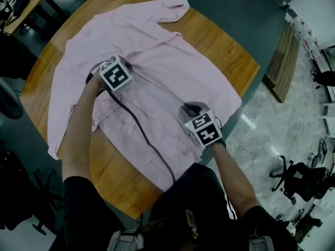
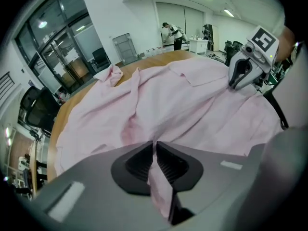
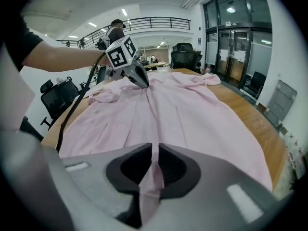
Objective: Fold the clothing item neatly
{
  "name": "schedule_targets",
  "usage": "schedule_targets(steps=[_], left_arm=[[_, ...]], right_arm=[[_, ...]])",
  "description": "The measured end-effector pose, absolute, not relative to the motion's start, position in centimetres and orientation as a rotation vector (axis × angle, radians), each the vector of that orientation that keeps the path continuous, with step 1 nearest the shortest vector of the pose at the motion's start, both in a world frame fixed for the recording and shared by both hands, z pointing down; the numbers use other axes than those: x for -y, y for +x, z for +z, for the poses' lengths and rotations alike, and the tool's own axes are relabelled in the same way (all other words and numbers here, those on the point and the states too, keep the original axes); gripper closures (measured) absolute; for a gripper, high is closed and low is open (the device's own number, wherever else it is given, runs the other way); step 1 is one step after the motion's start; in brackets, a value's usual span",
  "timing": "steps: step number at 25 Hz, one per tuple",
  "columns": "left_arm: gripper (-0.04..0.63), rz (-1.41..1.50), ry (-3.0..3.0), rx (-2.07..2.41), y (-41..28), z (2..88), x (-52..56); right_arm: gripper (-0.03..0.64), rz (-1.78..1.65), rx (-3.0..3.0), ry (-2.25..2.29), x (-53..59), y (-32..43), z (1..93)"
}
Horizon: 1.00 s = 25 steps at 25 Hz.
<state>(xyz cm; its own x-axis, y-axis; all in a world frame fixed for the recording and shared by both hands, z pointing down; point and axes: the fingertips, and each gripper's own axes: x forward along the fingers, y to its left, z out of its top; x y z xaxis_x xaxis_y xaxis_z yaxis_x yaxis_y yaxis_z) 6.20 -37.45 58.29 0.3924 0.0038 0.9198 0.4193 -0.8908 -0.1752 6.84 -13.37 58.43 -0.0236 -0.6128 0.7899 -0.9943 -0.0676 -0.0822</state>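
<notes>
Right gripper [image 3: 154, 153]: jaws nipped tight on a fold of the pink shirt [image 1: 157, 51] (near hem).
Left gripper [image 2: 155, 150]: jaws pinching shirt cloth, mid-body.
Shirt: spread over wooden table [image 1: 225, 46], collar far.

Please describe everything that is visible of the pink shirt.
The shirt is pale pink, of thin, woven-looking cloth, lightly creased. It lies spread almost flat over the wooden table, not yet folded. The left gripper and the right gripper each pinch a fold of it between shut jaws, and a raised crease runs between them. A black cable lies across it.
</notes>
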Motion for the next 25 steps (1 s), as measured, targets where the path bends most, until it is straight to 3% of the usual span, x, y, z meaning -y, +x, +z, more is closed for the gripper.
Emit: schedule_targets(steps=[7,17,25], left_arm=[[0.434,-1.352,-2.481,0.268,7.1,54.7,36.2],[0.446,-1.265,-2.504,0.758,9.5,54.7,21.8],[0.456,-1.312,-2.464,0.823,11.0,54.8,18.7]], right_arm=[[0.584,0.921,1.722,1.758,10.8,6.6,56.5],[0.584,0.907,1.585,1.762,4.8,7.9,57.6],[0.607,0.912,1.565,1.78,3.8,10.4,57.6]])
